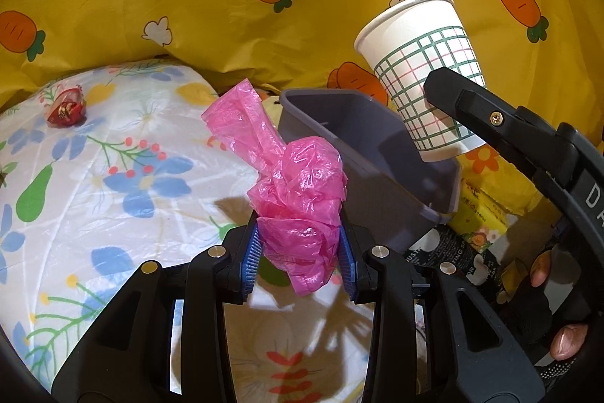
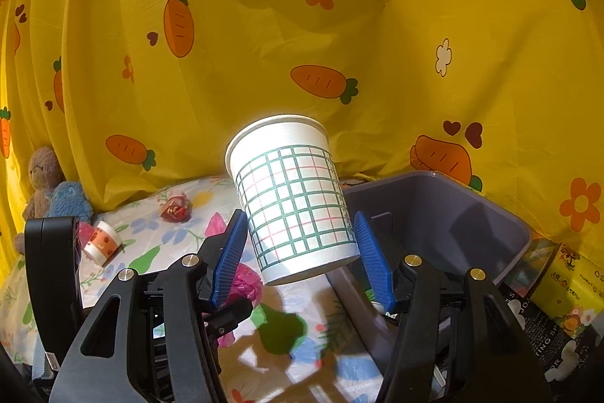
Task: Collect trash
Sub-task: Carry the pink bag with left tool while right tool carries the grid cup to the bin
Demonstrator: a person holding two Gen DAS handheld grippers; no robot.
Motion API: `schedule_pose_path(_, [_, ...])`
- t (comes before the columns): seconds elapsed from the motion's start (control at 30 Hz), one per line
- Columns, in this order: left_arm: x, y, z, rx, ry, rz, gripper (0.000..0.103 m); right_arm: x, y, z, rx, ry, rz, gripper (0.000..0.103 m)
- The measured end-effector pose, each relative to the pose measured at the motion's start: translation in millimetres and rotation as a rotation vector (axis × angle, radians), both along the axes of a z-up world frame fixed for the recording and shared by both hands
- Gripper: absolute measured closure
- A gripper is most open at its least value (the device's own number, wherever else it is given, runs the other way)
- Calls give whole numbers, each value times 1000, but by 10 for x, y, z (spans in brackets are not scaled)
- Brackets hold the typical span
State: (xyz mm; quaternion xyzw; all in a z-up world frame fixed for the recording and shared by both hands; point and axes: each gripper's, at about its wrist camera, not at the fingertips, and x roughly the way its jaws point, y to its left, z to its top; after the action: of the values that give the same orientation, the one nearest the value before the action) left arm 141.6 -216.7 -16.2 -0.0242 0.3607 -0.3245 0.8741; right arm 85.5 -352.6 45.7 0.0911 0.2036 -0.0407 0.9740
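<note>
My left gripper (image 1: 300, 252) is shut on a crumpled pink plastic bag (image 1: 298, 187) and holds it above the floral tablecloth, just left of the grey bin (image 1: 377, 169). My right gripper (image 2: 302, 259) is shut on a white paper cup (image 2: 290, 199) with a green grid pattern, tilted, held in the air beside the bin (image 2: 453, 214). The cup (image 1: 422, 63) also shows in the left wrist view above the bin's right end. A red wrapper (image 1: 66, 108) lies on the cloth at the far left. A small orange-patterned cup (image 2: 104, 242) lies on its side near the wrapper (image 2: 175, 208).
A yellow carrot-print curtain (image 2: 264, 25) hangs behind the table. Two plush toys (image 2: 49, 184) sit at the far left. A yellow box (image 2: 573, 293) and a dark printed box (image 1: 445, 248) stand right of the bin. The floral cloth (image 1: 113, 195) covers the table.
</note>
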Motion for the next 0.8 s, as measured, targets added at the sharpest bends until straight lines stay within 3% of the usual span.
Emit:
schedule_pose_path(0.3, [116,-290,44,-18,-6,-32,68,102,-348,-70,10,35,-101,46])
schedule_pose_path(0.8, [221,-424,36,-32,-2,-55,68,215,-478,-197,-8,78,-155,45])
